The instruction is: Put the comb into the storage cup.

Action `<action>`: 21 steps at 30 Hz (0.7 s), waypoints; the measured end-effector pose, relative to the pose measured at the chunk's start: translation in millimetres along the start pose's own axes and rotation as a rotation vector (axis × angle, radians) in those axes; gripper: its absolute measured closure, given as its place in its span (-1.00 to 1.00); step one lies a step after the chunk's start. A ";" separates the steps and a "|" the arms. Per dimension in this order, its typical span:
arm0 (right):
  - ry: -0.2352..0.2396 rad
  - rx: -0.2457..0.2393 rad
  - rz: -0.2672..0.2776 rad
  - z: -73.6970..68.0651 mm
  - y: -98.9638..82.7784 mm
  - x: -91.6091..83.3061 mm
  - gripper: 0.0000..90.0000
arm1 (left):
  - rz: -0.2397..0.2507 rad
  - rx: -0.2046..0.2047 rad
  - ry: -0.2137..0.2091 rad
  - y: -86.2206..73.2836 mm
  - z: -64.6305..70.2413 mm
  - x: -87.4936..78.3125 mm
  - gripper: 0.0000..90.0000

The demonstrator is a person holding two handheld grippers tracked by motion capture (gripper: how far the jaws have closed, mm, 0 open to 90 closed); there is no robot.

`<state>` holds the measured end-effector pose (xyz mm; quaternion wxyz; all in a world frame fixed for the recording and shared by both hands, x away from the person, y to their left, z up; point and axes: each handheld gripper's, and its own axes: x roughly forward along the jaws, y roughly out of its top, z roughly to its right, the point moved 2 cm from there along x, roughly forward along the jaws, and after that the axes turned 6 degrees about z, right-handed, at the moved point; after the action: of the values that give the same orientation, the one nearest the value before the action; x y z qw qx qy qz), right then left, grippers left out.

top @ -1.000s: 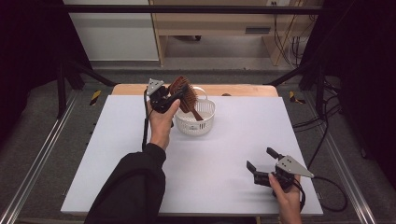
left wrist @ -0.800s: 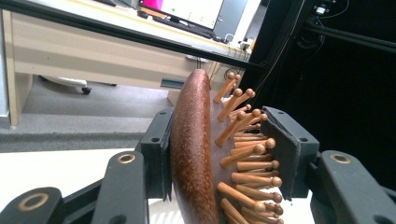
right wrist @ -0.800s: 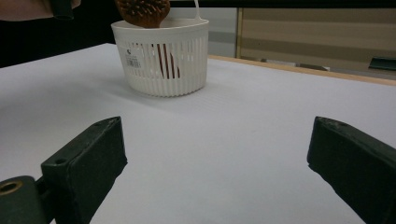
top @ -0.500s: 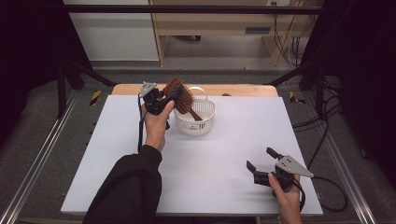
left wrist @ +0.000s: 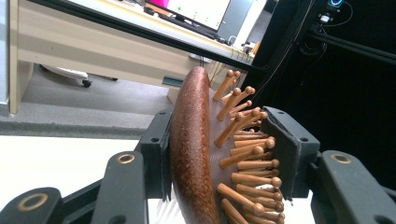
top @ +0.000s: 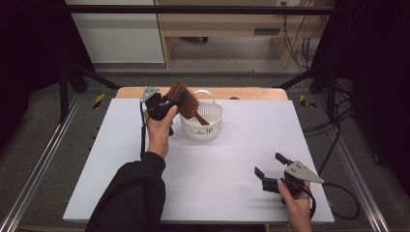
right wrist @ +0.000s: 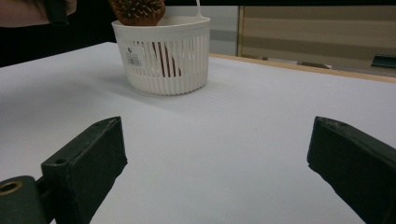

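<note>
Left tool [top: 170, 102] pinches the brush [top: 185, 100] head over the basket [top: 209, 129] near the bench's far edge; stiff, light wood, handle grips surer; right tool [top: 270, 170] spread, idle.

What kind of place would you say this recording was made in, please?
Probably a lab or office set up for recording: a white-topped table inside a black metal frame, loose cables by a pale wooden desk, and a lit computer monitor behind.

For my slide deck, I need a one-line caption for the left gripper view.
Left gripper clamps a wooden hairbrush by its head, one jaw on the back, one on the bristles.
</note>
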<state>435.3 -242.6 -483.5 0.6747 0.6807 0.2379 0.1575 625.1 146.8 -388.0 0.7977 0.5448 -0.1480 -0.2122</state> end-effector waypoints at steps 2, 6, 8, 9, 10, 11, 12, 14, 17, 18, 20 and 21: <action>-0.001 -0.001 -0.001 0.1 -0.1 0.1 -0.90 | -0.004 0.000 0.000 -0.2 -1.8 -0.6 0.05; -0.001 -0.001 -0.001 0.1 -0.1 0.0 -0.90 | 0.000 -0.013 0.005 -1.1 -4.9 -1.2 0.05; 0.000 -0.001 -0.002 0.0 -0.2 0.2 -0.90 | -0.001 -0.014 0.007 -1.6 -6.1 -1.8 0.05; 0.000 0.000 -0.003 0.0 -0.3 0.3 -0.90 | -0.002 -0.014 0.007 -1.8 -6.9 -2.3 0.05; 0.001 0.002 -0.003 -0.1 -0.3 0.3 -0.90 | -0.001 -0.018 0.010 -2.0 -7.5 -2.7 0.04; 0.001 0.003 -0.003 -0.2 -0.3 0.3 -0.90 | -0.001 -0.020 0.011 -2.3 -8.2 -3.0 0.04; 0.001 0.002 -0.002 -0.2 -0.3 0.4 -0.90 | -0.003 -0.019 0.011 -2.6 -8.9 -3.5 0.04; 0.001 0.002 -0.002 -0.3 -0.3 0.3 -0.90 | -0.004 -0.020 0.014 -2.8 -10.2 -4.1 0.04; 0.001 0.002 -0.002 -0.3 -0.3 0.3 -0.90 | -0.003 -0.024 0.017 -3.2 -11.2 -4.4 0.04; 0.001 0.002 -0.002 -0.2 -0.2 0.3 -0.90 | -0.003 -0.025 0.018 -3.3 -11.6 -4.3 0.04; 0.001 0.002 -0.002 -0.2 -0.2 0.2 -0.90 | -0.003 -0.028 0.018 -3.4 -12.3 -4.2 0.04; 0.000 0.002 -0.003 -0.2 -0.3 0.3 -0.90 | -0.003 -0.028 0.019 -3.5 -12.5 -4.2 0.03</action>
<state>435.3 -242.2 -483.9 0.6743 0.6809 0.2392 0.1563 626.6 157.9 -395.8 0.8061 0.5359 -0.1368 -0.2103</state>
